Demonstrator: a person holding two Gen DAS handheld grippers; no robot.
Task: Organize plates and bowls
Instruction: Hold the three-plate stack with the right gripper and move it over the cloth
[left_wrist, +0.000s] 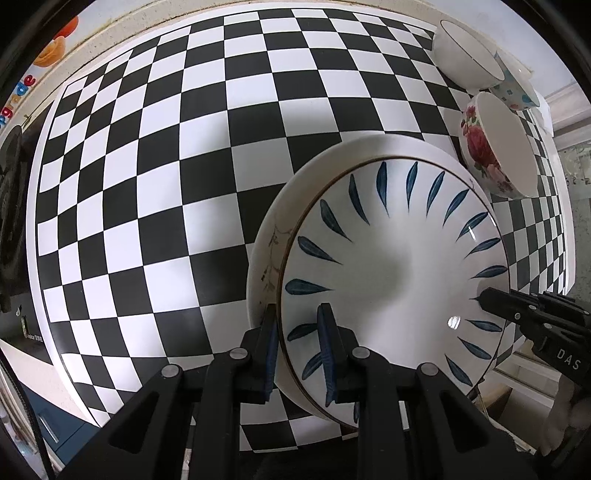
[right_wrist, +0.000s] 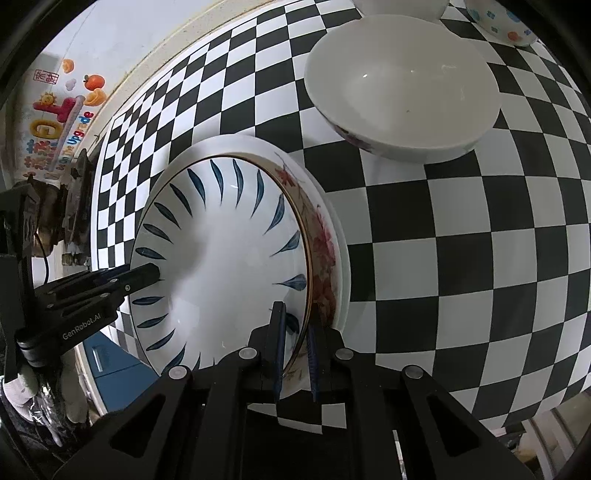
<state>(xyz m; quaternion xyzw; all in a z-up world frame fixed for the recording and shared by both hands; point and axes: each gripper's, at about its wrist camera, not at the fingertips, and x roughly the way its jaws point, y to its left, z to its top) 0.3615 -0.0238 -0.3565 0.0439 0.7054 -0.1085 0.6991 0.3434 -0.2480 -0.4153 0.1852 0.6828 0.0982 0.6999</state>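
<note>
- The blue-leaf plate (left_wrist: 399, 266) sits nested in a larger floral plate (left_wrist: 269, 258), the pair low over the checkered table (left_wrist: 147, 184), near its front edge.
- The left gripper (left_wrist: 300, 354) has its fingers clamped on the near-left rim of the stacked plates, one pad inside the leaf plate, the other outside the floral one.
- The right gripper (right_wrist: 295, 354) is clamped the same way on the opposite rim, one finger inside, one outside against the red flower pattern.
- Each gripper's tip shows in the other's view, resting over the far rim of the leaf plate.
- A rose-patterned bowl (right_wrist: 402, 99) stands on the table just beyond the plates, close to their far rim but apart.
- Farther back stand a white bowl (left_wrist: 467, 55) with a thin dark rim line and a dotted bowl (left_wrist: 513, 86), touching or nearly so.
- Colourful stickers (right_wrist: 62, 122) mark the wall behind the table's left end.
</note>
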